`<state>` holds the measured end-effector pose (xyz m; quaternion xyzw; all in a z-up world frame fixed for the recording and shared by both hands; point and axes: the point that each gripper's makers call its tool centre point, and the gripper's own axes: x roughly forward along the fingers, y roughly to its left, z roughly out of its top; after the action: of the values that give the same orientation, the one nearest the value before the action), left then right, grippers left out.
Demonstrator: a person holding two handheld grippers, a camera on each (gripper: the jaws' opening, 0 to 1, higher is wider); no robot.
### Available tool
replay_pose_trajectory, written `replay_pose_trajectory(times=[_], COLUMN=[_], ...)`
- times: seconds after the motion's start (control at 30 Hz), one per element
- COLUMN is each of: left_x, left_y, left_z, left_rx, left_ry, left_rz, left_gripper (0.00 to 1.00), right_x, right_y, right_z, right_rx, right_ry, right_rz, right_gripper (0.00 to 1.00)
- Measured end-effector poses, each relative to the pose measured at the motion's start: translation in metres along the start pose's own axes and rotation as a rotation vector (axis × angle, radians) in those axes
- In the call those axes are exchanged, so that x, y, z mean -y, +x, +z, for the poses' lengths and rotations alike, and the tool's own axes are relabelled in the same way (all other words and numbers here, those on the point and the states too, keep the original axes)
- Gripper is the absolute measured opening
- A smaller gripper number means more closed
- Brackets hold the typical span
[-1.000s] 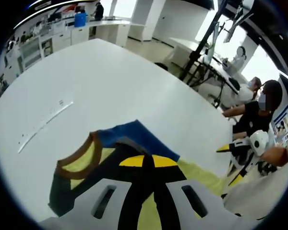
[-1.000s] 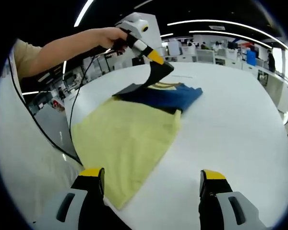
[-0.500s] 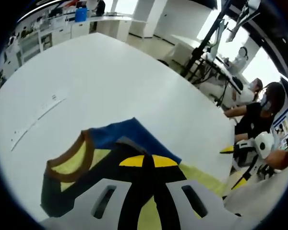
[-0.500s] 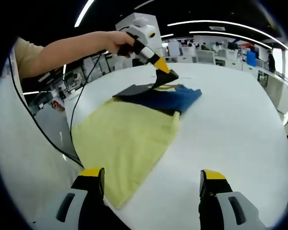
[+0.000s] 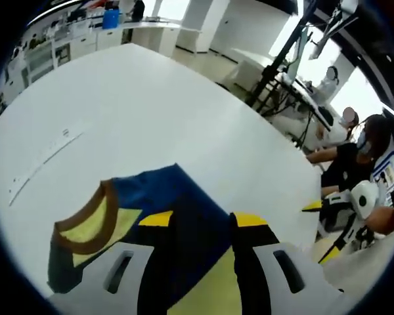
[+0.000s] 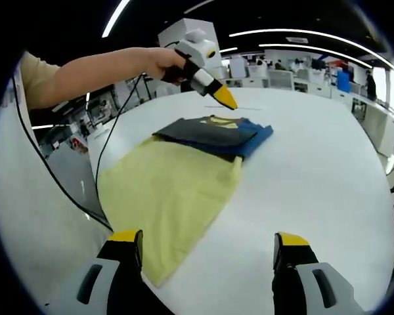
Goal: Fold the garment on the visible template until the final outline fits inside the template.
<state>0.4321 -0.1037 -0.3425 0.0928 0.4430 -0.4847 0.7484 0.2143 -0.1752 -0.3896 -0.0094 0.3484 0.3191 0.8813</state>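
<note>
Two hand-held grippers, left (image 6: 224, 102) and right (image 6: 207, 246) agape, one garment (image 6: 177, 177), one table (image 6: 315, 170)

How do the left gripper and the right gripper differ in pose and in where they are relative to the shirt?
The left gripper hangs above the shirt's folded dark collar end, while the right gripper sits low at the yellow hem end. The left gripper's yellow tips point down at the cloth; the right gripper's lie along the table. Both are open, holding nothing.

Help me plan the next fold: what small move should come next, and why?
Probably reach the right gripper forward to the yellow hem and fold it toward the collar. The left gripper is open, above the folded navy top, while the shirt's yellow body lies unfolded on the table.
</note>
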Motion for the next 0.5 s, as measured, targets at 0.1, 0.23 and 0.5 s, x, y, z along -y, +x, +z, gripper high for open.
replay_pose_trajectory(times=[0.1,0.23,0.5], left_x=[-0.001,0.0,-0.004], left_y=[-0.003,-0.008,-0.023], left_z=[0.002,0.002,-0.004], left_rx=[0.016,0.042,0.087], left_ry=[0.017,0.027,0.085], left_rz=[0.016,0.017,0.039], left_gripper=[0.5,0.61,0.83], right_x=[0.0,0.0,0.001], right_y=[0.0,0.0,0.001], right_z=[0.001,0.001,0.006], right_rx=[0.002,0.0,0.003], right_ry=[-0.001,-0.004,-0.014], right_rz=[0.0,0.001,0.001], right_gripper=[0.81,0.81,0.81])
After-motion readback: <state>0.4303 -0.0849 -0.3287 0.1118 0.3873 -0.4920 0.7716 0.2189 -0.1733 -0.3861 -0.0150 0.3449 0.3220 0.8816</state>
